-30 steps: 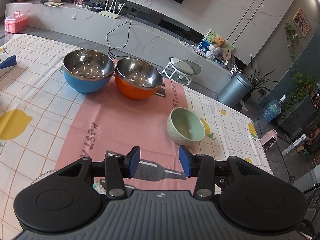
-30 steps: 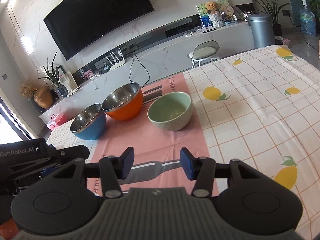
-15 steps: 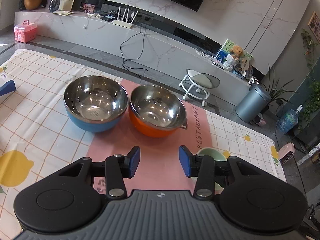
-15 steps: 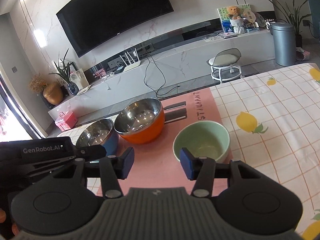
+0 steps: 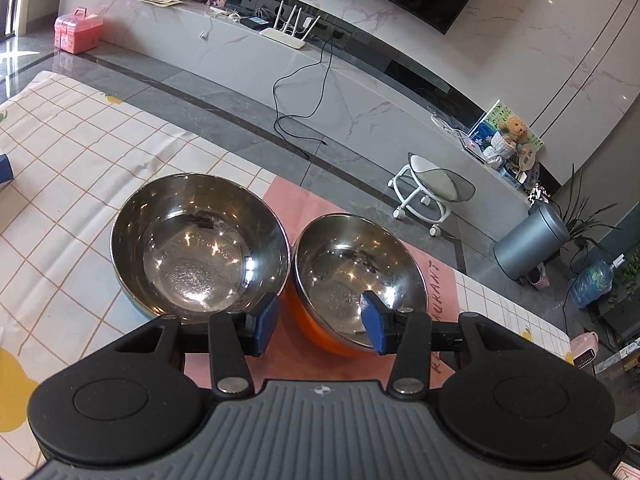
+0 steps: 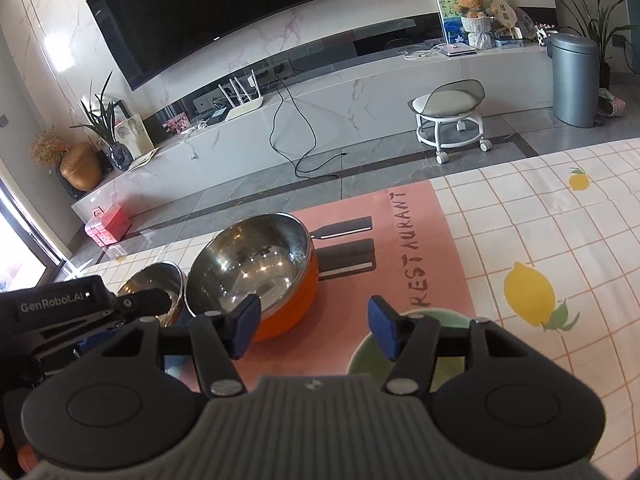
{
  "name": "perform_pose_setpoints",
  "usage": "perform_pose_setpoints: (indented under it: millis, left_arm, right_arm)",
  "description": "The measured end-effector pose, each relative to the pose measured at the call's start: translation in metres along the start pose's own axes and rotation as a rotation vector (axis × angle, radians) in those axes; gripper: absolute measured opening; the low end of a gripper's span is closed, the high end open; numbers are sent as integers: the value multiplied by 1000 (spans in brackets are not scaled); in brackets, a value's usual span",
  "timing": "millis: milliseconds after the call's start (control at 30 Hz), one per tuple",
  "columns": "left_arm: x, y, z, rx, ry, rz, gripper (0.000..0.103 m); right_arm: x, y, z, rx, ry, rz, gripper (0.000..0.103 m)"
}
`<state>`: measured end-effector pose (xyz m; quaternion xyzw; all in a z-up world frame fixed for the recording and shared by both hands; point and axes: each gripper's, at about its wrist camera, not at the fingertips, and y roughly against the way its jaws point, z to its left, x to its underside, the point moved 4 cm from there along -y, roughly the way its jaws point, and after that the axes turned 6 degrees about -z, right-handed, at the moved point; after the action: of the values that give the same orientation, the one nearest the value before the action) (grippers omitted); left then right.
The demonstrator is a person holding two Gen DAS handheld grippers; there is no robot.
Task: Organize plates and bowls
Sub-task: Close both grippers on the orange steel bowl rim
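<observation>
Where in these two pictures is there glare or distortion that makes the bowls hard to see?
Left wrist view: bright specular spots glint inside the blue bowl and the orange bowl, and the fisheye bends the TV bench into a curve. Right wrist view: window light blows out the left edge, the orange bowl mirrors the room, and the green bowl is mostly hidden behind the gripper body.

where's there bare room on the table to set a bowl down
Free: the lemon-print cloth right of the pink mat, and the checked cloth left of the blue bowl. Some bare mat shows between the orange bowl and the green bowl. Crowded: the blue and orange bowls stand rim to rim, with both grippers close by.
</observation>
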<state>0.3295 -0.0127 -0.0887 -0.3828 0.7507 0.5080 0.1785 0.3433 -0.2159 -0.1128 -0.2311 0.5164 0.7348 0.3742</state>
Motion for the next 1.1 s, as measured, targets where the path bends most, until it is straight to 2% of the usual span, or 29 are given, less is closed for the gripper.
perform_pose_setpoints:
  millis: [100, 200, 367, 533, 733, 800, 867, 967, 1100]
  left_arm:
    - [-2, -11, 3, -16, 2, 4, 53]
    - [-3, -21, 8, -34, 19, 16, 53]
    - [-4, -32, 14, -39, 26, 26, 49]
    - [-4, -38, 18, -28, 25, 40, 33]
    - [-5, -41, 18, -13, 12, 38, 21]
    - [-6, -41, 18, -13, 8, 37, 20]
    - [-6, -41, 17, -15, 5, 35, 20]
    - [-5, -40, 16, -20, 1, 34, 20]
    - [-2, -35, 15, -25, -14, 39, 20]
  right_arm:
    - [-6, -17, 3, -2, -14, 15, 61]
    - [-11, -31, 6, 3, -25, 33, 67]
    - [-14, -52, 15, -3, -39, 60, 67]
    - [-15, -68, 23, -11, -70, 82, 64]
    - [-14, -81, 27, 29, -68, 89, 55]
    - [-14, -83, 25, 56, -71, 91, 46]
    - [-15, -83, 21, 82, -81, 93, 28]
    - [-14, -81, 12, 108, -103, 94, 8]
    - [-10, -74, 8, 102, -104, 97, 8]
